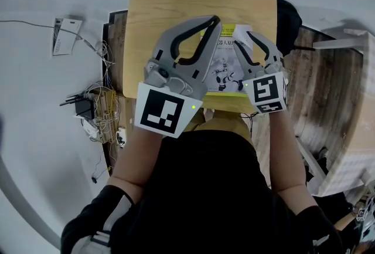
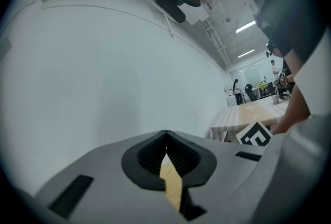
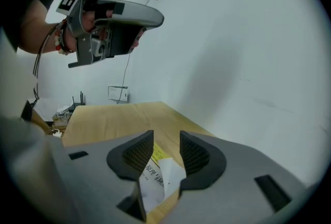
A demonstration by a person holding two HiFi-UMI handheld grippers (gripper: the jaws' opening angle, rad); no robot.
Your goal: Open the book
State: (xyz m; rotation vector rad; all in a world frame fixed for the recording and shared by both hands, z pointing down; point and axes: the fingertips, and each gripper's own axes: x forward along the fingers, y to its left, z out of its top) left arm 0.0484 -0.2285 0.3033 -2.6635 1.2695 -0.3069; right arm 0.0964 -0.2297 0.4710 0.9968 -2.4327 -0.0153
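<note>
The book (image 1: pixel 225 71) lies shut on the wooden table (image 1: pixel 176 0) near its front edge, with a white cover and a yellow band at its far end. My right gripper (image 1: pixel 246 39) is over the book's right part, open, and nothing sits between its pads. In the right gripper view the book (image 3: pixel 160 179) shows below the parted jaws of the right gripper (image 3: pixel 166 137). My left gripper (image 1: pixel 214 20) is held higher, above the book's left side, shut and empty. In its own view the left gripper (image 2: pixel 165 135) has its tips meeting. The right gripper view also shows the left gripper (image 3: pixel 155 16) raised.
A tangle of cables and a power strip (image 1: pixel 94 112) lies on the floor left of the table, with a white box (image 1: pixel 64 36) beyond it. A dark seat (image 1: pixel 287 24) and a pale cabinet (image 1: pixel 351 129) stand to the right. A white wall is behind the table.
</note>
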